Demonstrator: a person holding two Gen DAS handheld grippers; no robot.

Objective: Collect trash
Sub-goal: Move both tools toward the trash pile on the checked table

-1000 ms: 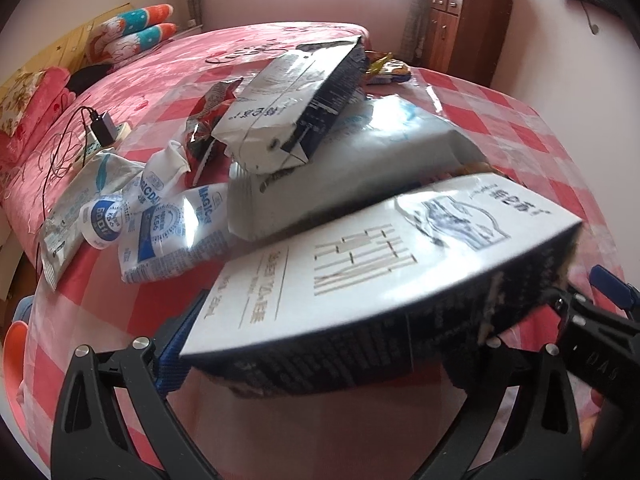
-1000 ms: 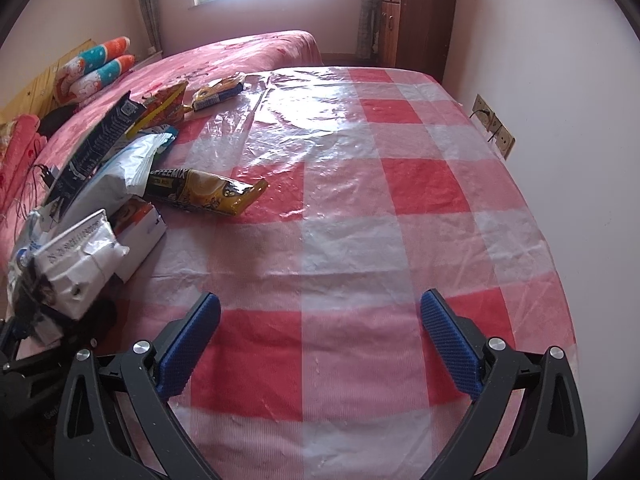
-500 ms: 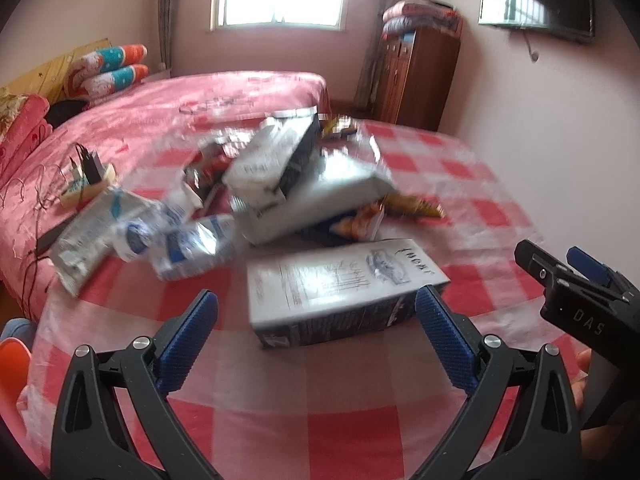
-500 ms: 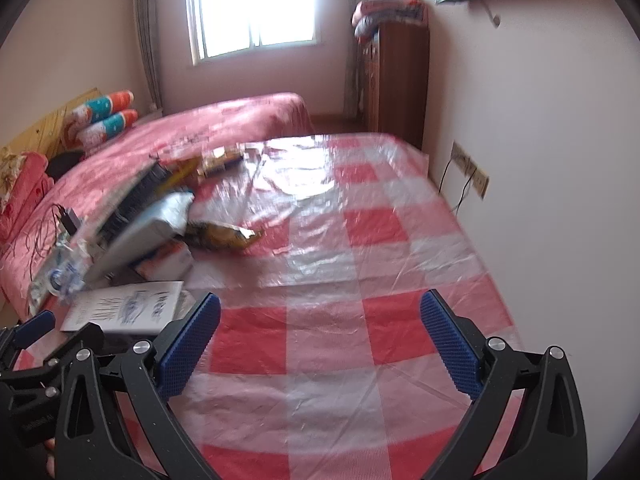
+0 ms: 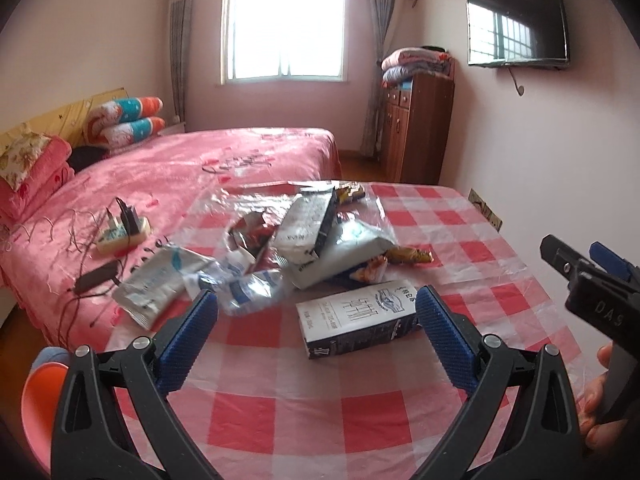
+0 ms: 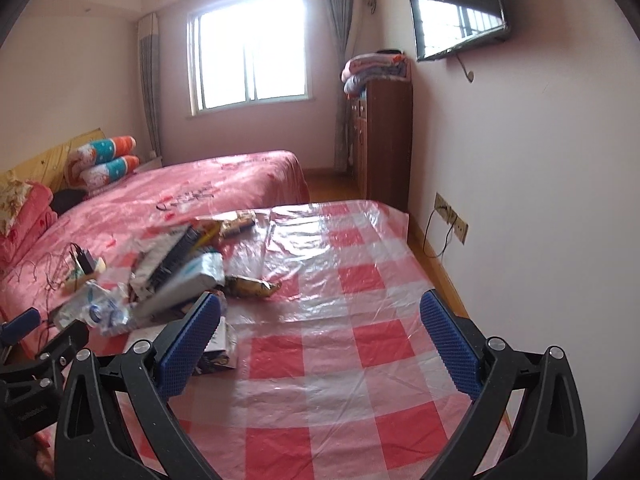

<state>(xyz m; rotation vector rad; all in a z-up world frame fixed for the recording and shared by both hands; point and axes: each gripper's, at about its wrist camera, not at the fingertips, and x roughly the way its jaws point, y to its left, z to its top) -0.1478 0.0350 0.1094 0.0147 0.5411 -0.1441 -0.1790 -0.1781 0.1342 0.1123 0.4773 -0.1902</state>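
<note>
Released since a second ago: milk carton (image 5: pixel 356 322), then clamped in the left gripper (image 5: pixel 316 330), now lying flat on the checked tablecloth (image 5: pixel 304 412), just ahead of wide-spread blue pads and touching neither. Pulled back and raised too, with window (image 5: pixel 285 28) and wall TV (image 5: pixel 518 20) newly in view.

Behind the carton, heaped trash — a second dark-sided carton (image 5: pixel 310 226) propped on a grey pouch (image 5: pixel 346 254), crumpled blue-and-white wrappers (image 5: pixel 160 286) to its left, an orange snack wrapper (image 5: pixel 408 255) to its right. Farther left, on the pink bed (image 5: pixel 192 164), a charger block with tangled cables (image 5: pixel 120 232). At the lower left edge, something orange (image 5: pixel 38 404), possibly a bin, mostly cut off — contents not visible.

Right gripper (image 6: pixel 320 344) likewise fully open and holding nothing, over bare cloth, well to the right of the heap; left pad covering part of the fallen carton (image 6: pixel 219 346). Nothing standing between either gripper and the trash. Wooden cabinet (image 6: pixel 386 140) with folded quilts on top against the far wall.
</note>
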